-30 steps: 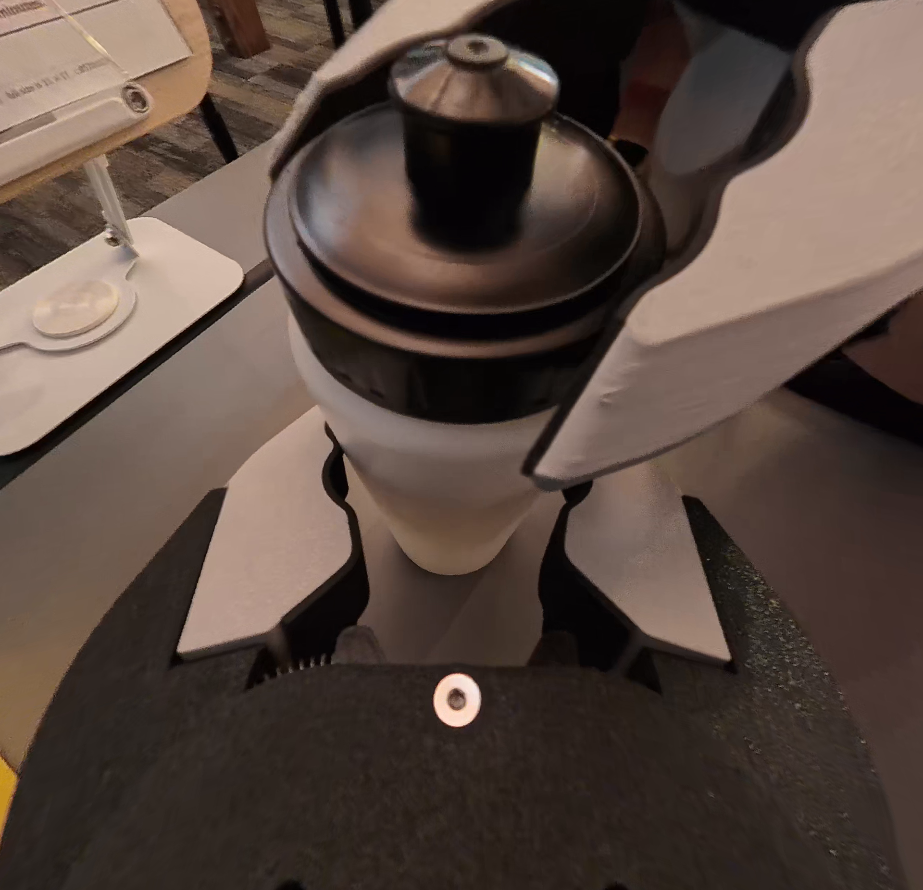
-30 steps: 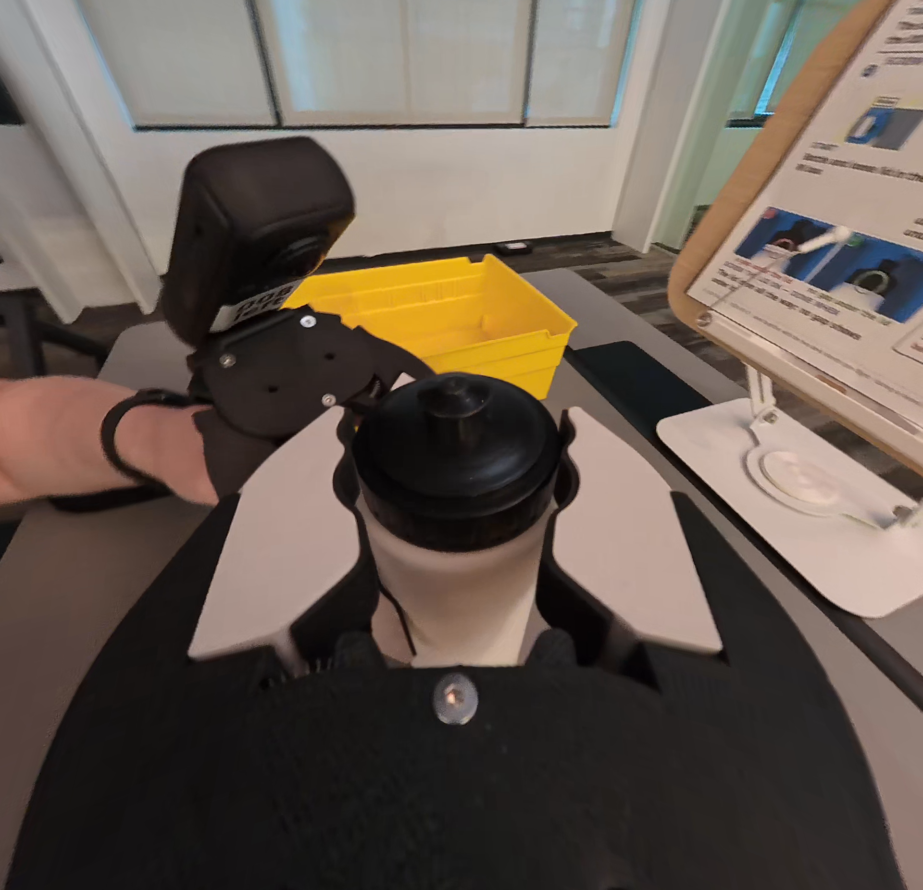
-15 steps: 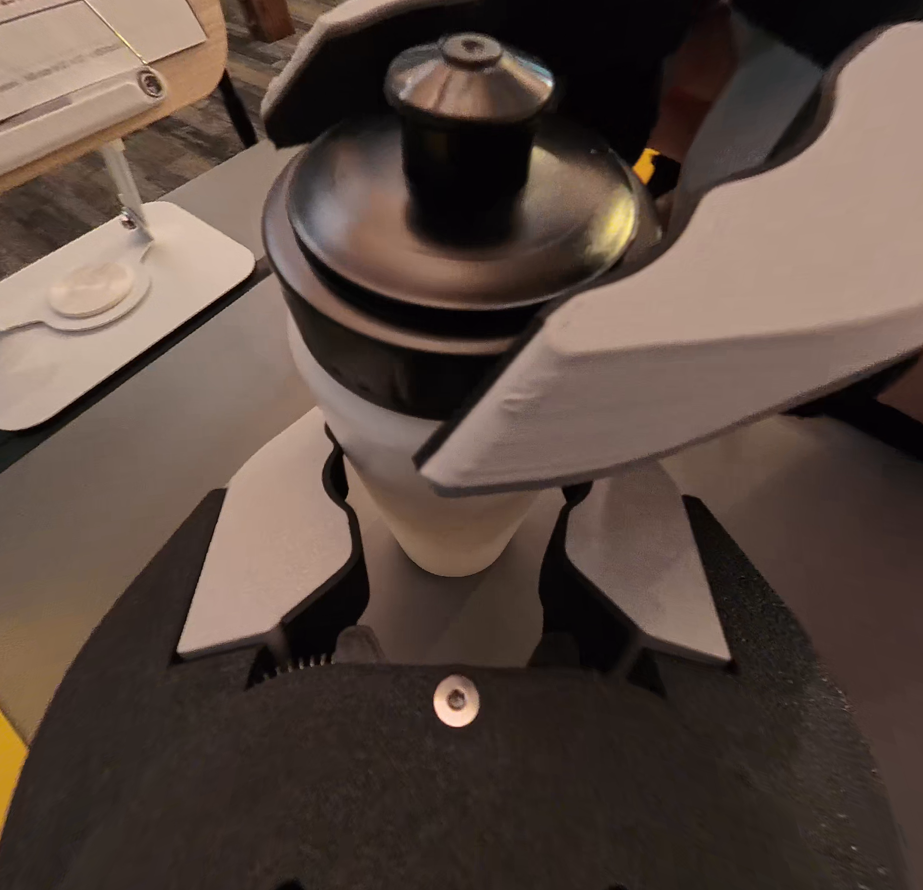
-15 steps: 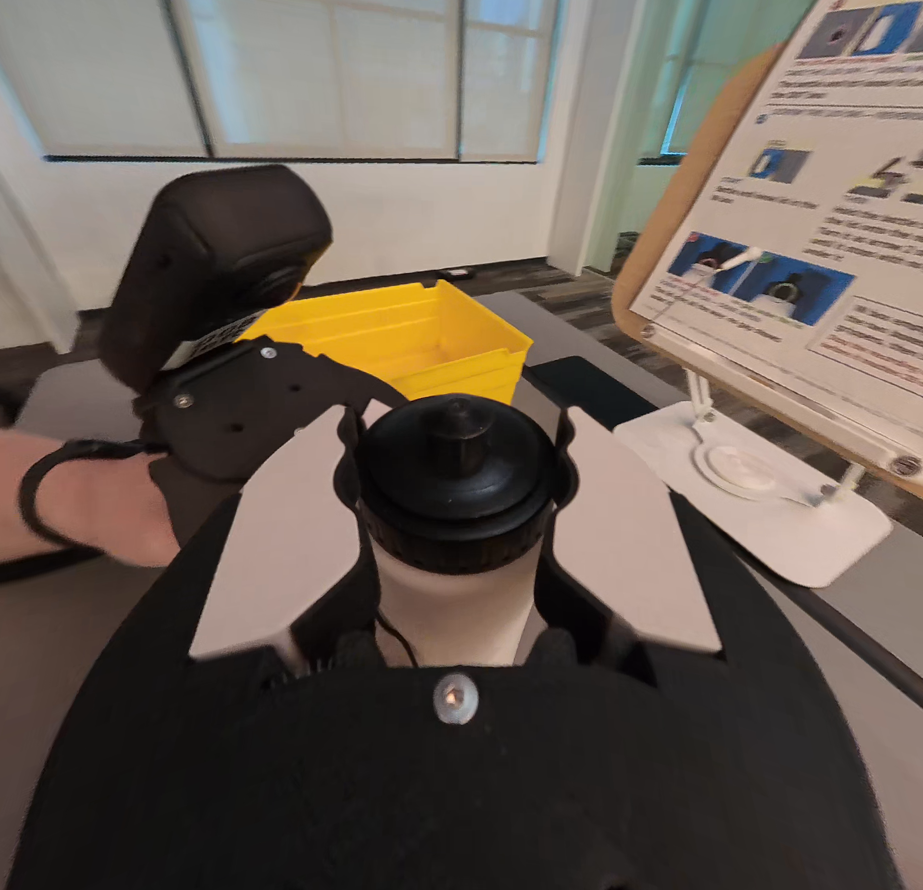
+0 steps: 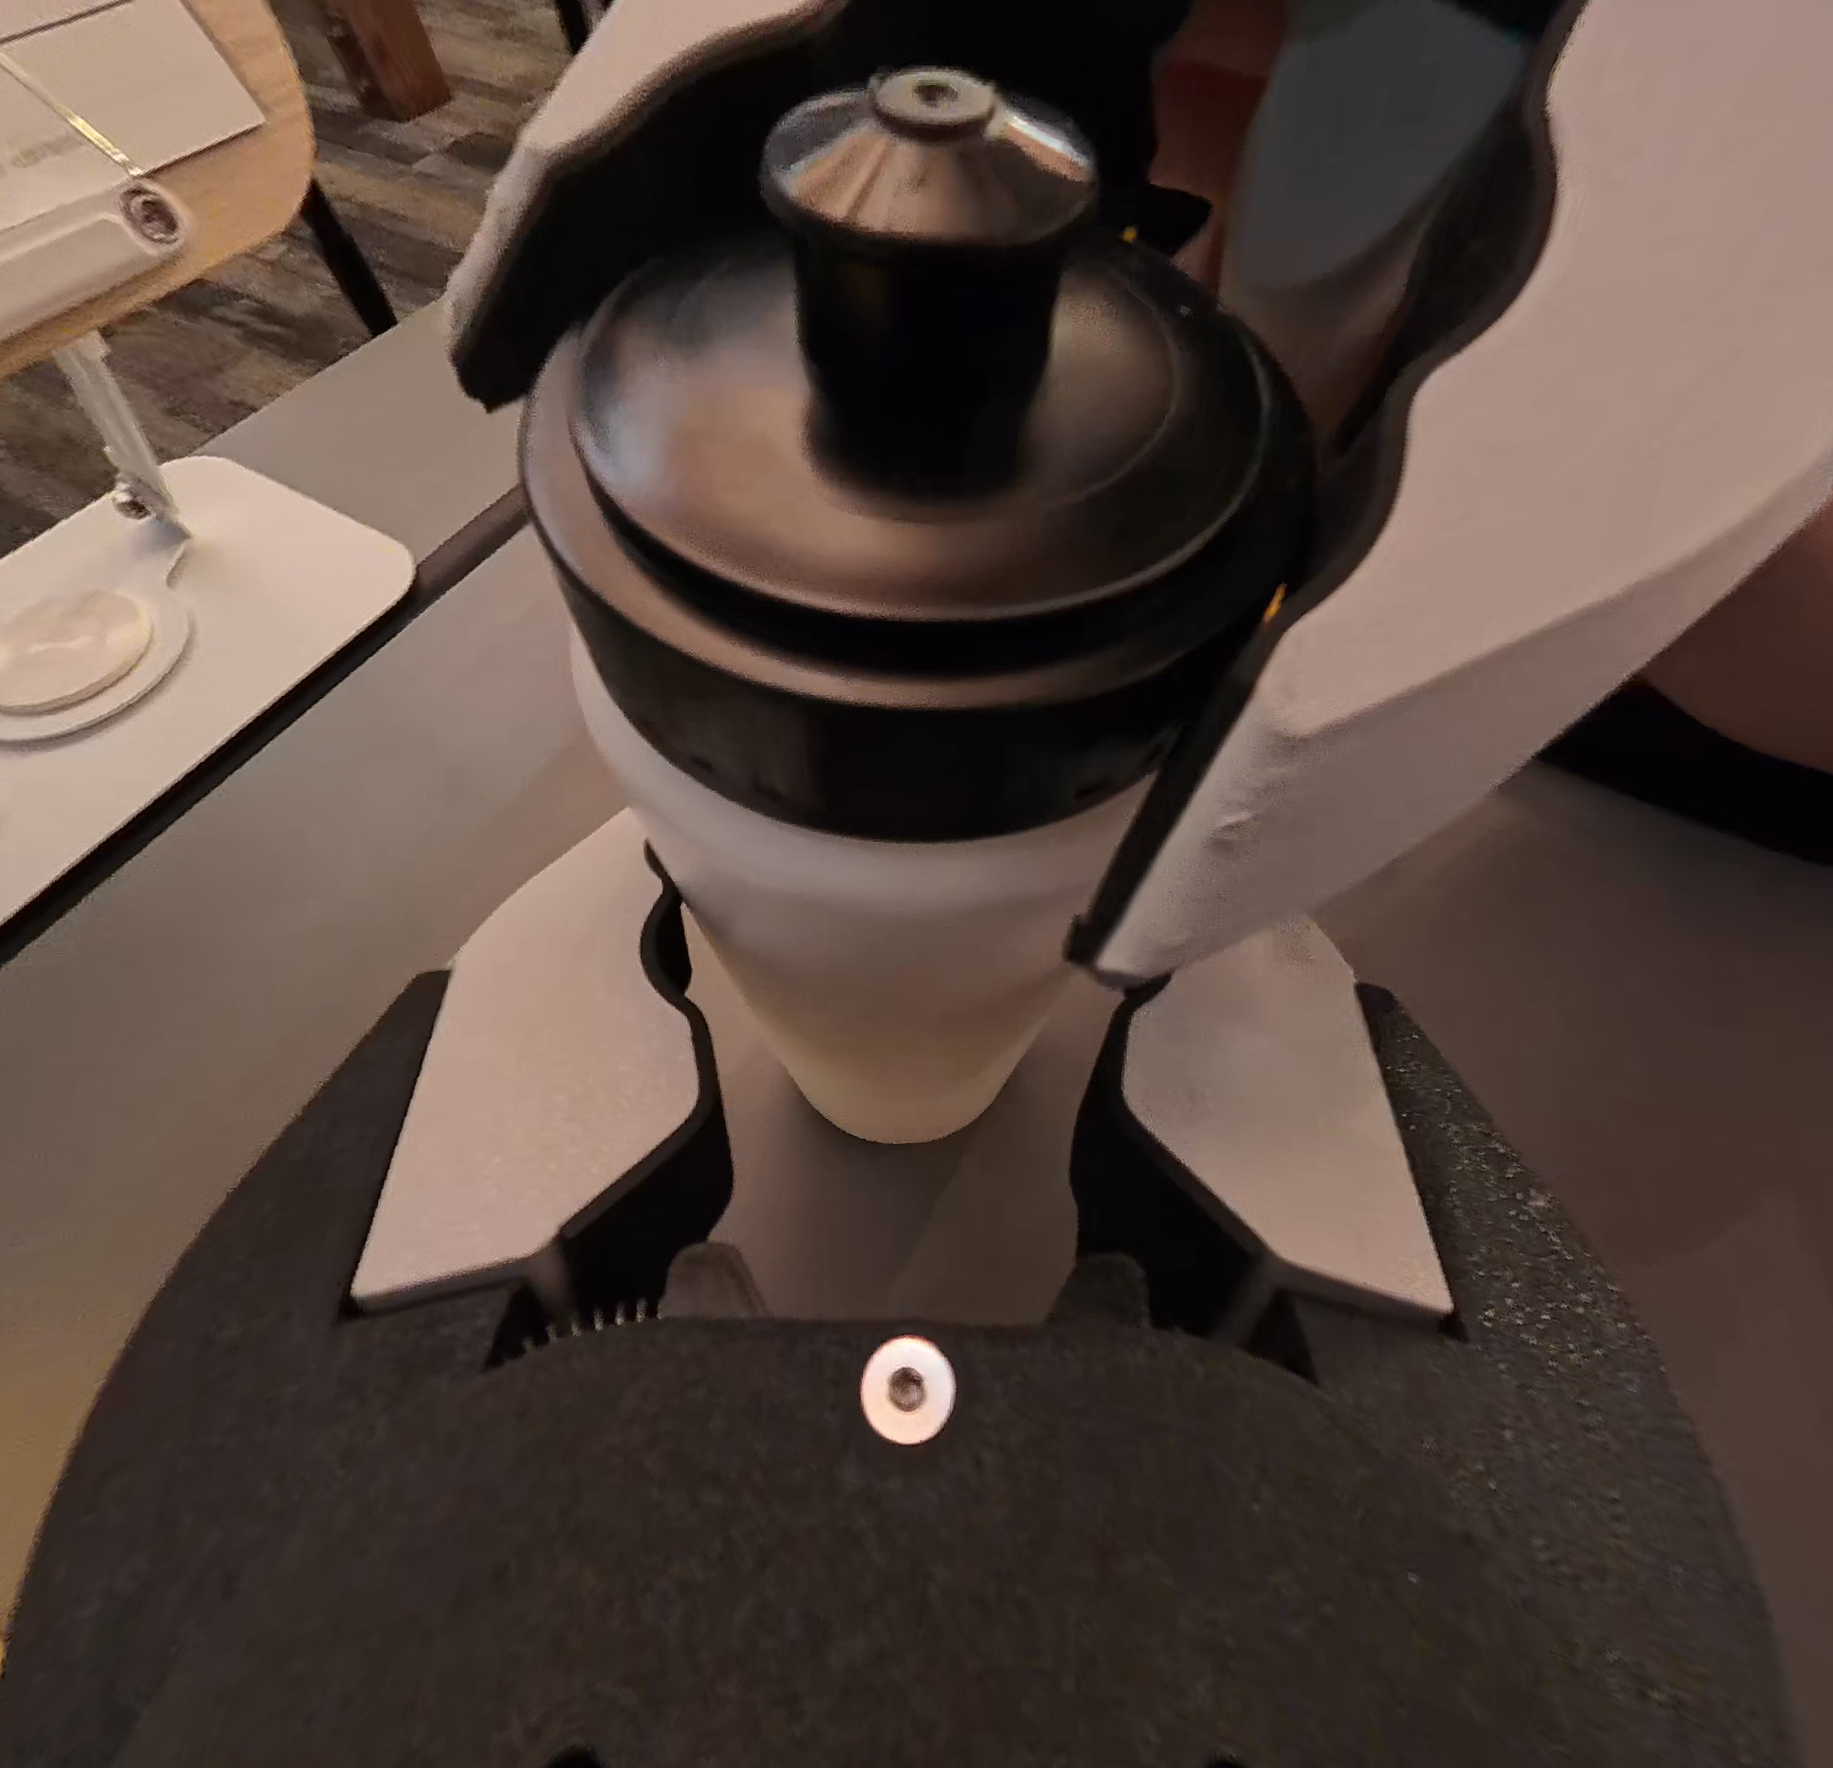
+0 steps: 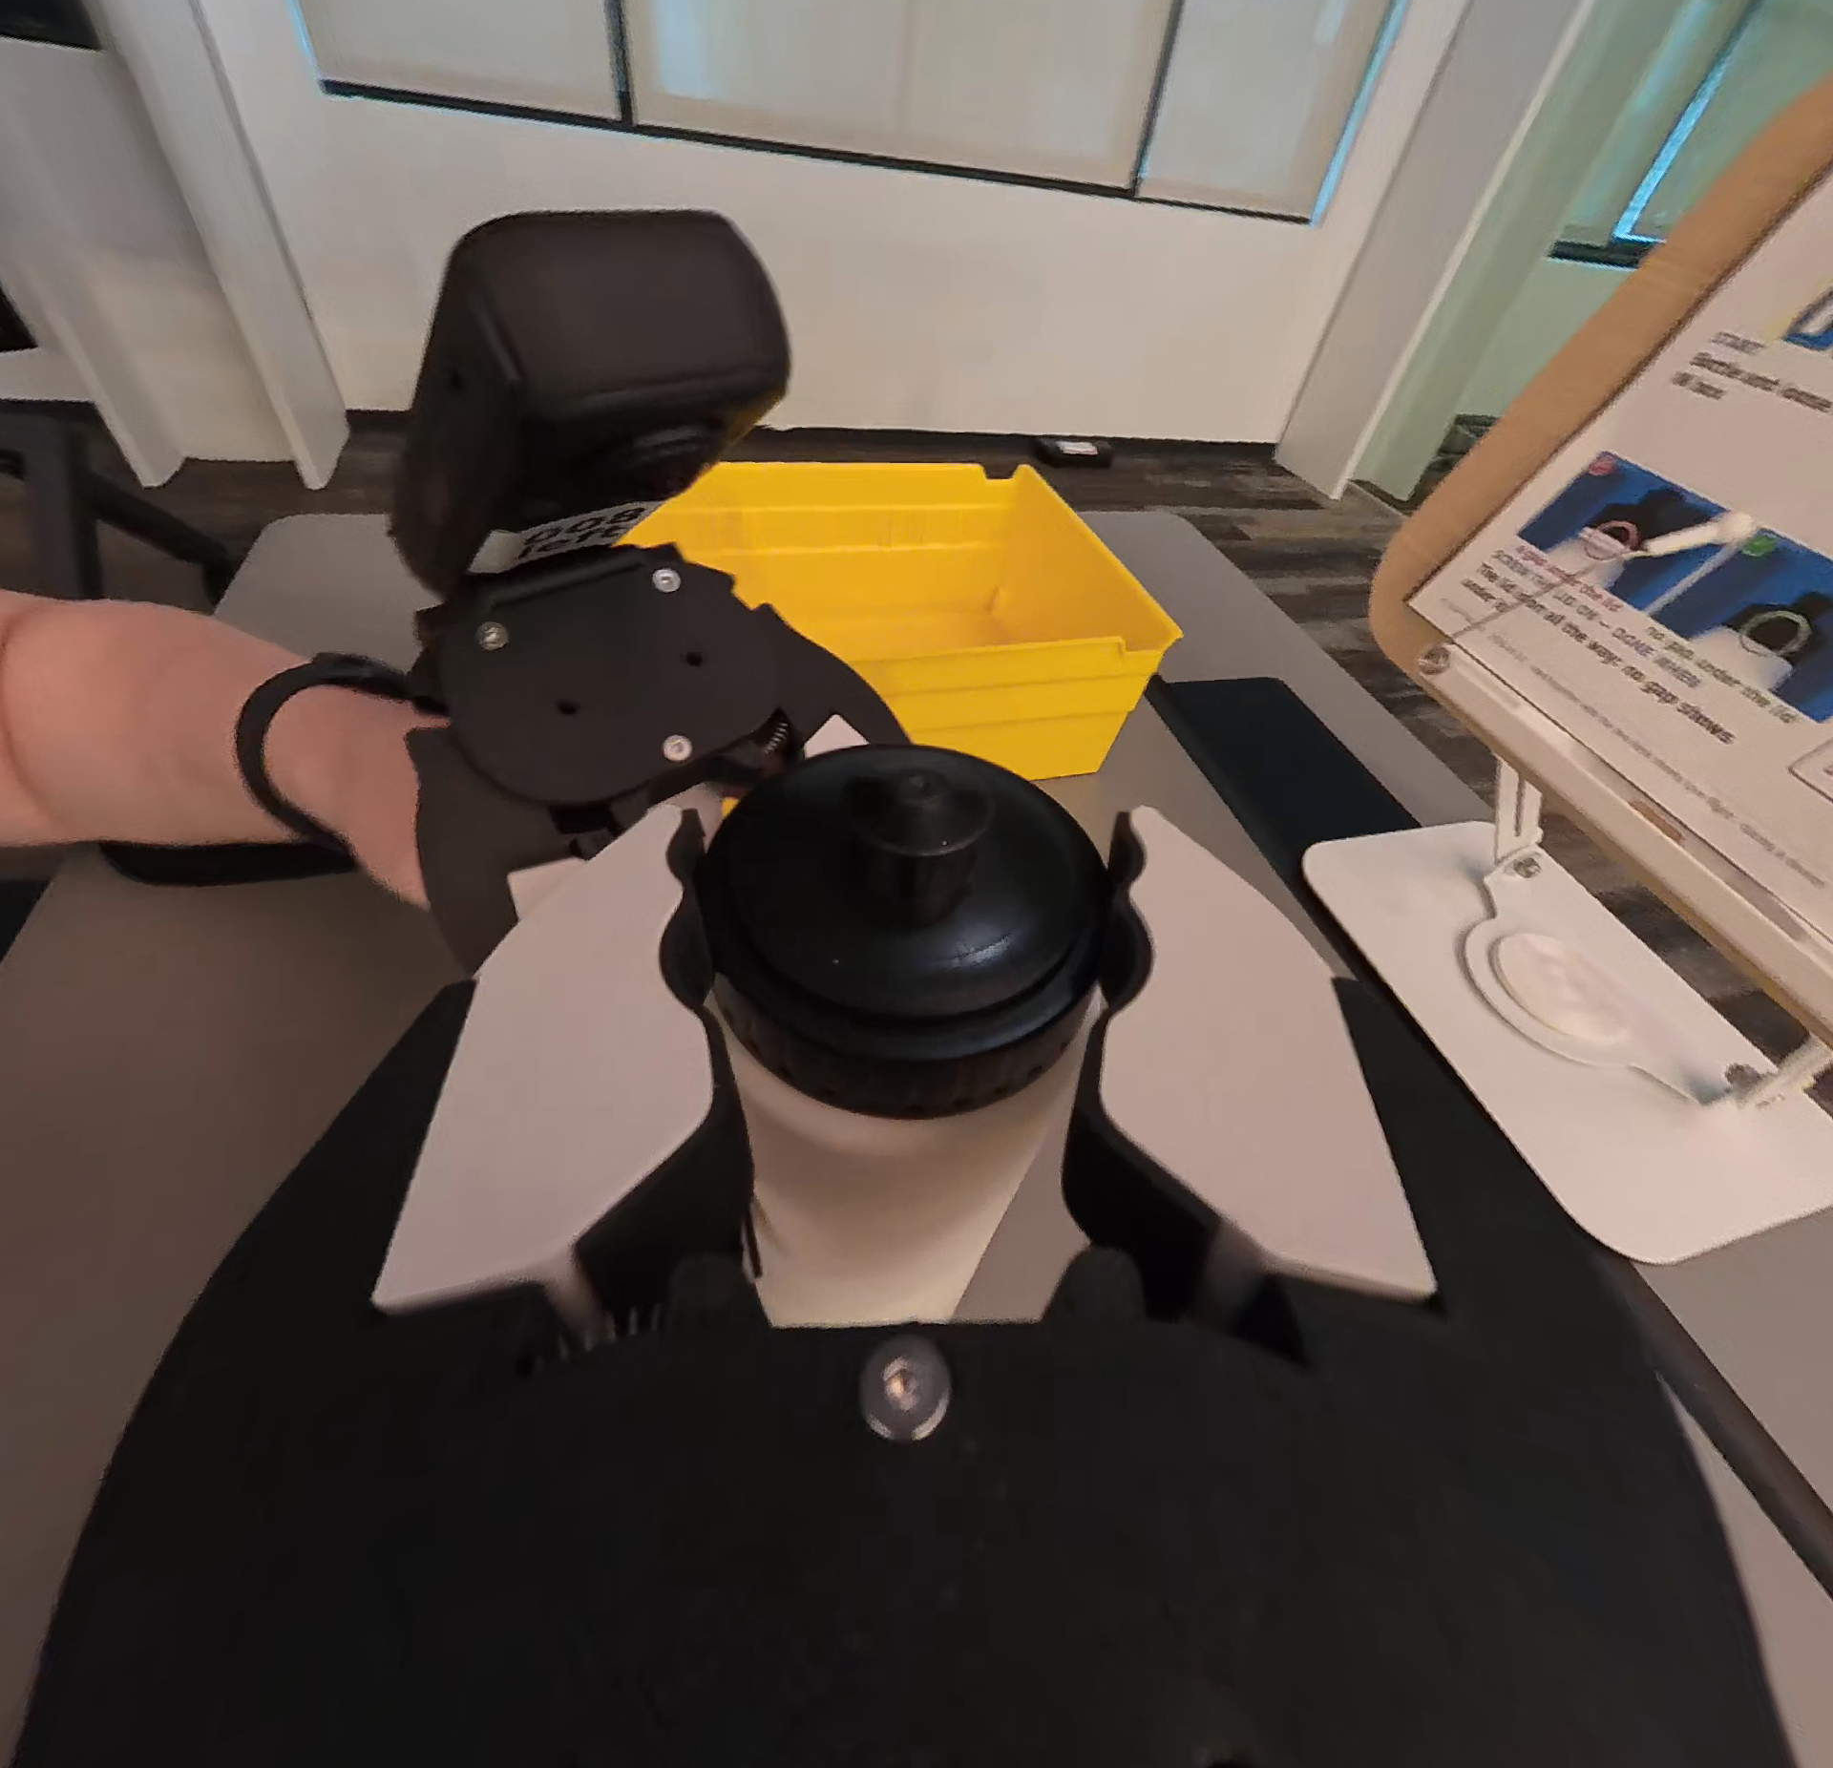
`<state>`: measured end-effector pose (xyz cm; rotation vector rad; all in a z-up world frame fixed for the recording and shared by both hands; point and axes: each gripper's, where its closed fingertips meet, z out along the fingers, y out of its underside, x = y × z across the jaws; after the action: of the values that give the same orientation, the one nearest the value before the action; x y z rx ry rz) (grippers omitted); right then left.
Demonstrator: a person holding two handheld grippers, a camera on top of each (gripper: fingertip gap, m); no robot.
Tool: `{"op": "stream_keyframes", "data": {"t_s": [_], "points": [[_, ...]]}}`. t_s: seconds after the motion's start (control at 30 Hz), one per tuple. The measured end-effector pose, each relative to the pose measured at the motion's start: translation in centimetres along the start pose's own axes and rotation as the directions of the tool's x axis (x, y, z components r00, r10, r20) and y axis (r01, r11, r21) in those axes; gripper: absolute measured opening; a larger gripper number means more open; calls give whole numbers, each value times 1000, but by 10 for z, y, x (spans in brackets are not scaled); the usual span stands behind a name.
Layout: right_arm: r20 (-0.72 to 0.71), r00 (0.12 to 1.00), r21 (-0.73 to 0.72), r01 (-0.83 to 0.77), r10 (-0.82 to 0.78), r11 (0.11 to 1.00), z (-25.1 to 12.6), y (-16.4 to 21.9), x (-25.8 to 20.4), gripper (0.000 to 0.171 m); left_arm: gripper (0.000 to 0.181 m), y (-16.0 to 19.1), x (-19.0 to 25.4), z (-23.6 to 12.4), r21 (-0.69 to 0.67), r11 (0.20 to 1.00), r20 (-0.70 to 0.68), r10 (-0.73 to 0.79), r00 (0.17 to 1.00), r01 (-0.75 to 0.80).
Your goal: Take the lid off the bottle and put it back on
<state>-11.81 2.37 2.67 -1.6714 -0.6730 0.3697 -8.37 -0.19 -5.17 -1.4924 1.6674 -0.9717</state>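
Left wrist view: a white bottle (image 5: 883, 937) stands upright on a grey table (image 5: 248, 947), its black lid (image 5: 913, 550) with a pull spout screwed on top. The left gripper (image 5: 898, 937) has its two pale fingers on either side of the bottle's lower body; whether they press it cannot be told from here. From the far side the right gripper (image 5: 893, 352) reaches in, its fingers (image 5: 1488, 570) closed against the rim of the lid. A white stand base (image 5: 198, 629) sits on a neighbouring surface to the left.

Right wrist view: the right gripper (image 6: 908, 927) clamps the lid (image 6: 903, 937) between both fingers, the bottle (image 6: 883, 1215) below. The left gripper (image 6: 635, 729), held in a person's hand (image 6: 327, 778), sits just behind the bottle. A yellow bin (image 6: 952, 619) stands farther back on the table (image 6: 179, 1046), and an instruction board (image 6: 1627, 580) rises at right.
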Motion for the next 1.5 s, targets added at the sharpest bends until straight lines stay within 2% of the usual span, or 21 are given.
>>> {"op": "stream_keyframes", "data": {"t_s": [0.2, 0.33, 0.5, 1.07, 1.2, 1.33, 1.5], "points": [[-205, 976, 5, -71, 71, 997, 6, -1, 9, 79, 85, 2, -7, -3, -25, 999, 62, -44, 997, 46], [-155, 988, -19, -13, 10, 1000, 5, -1, 7, 78, 85, 1, -7, -2, -13, 1000, 70, -14, 997, 15], [31, 999, 6, 17, -17, 1000, -1, -3, -6, 81, 86, 0, 8, 1, -14, 999, -45, 37, 998, -38], [-144, 987, -1, -68, 67, 998, 4, -2, 7, 80, 83, 2, 0, -2, -42, 999, 66, -24, 998, 27], [-117, 993, -19, -28, 26, 999, 2, -1, 6, 80, 83, 1, 0, -1, -37, 999, 59, 0, 998, 2], [-68, 996, 6, -50, 51, 999, 1, -2, 6, 81, 83, 0, 0, 0, -17, 1000, 30, 2, 1000, -2], [-106, 993, 19, -53, 55, 998, 3, -2, 7, 80, 83, 2, -1, -1, -36, 999, 32, -9, 999, 10]]}}
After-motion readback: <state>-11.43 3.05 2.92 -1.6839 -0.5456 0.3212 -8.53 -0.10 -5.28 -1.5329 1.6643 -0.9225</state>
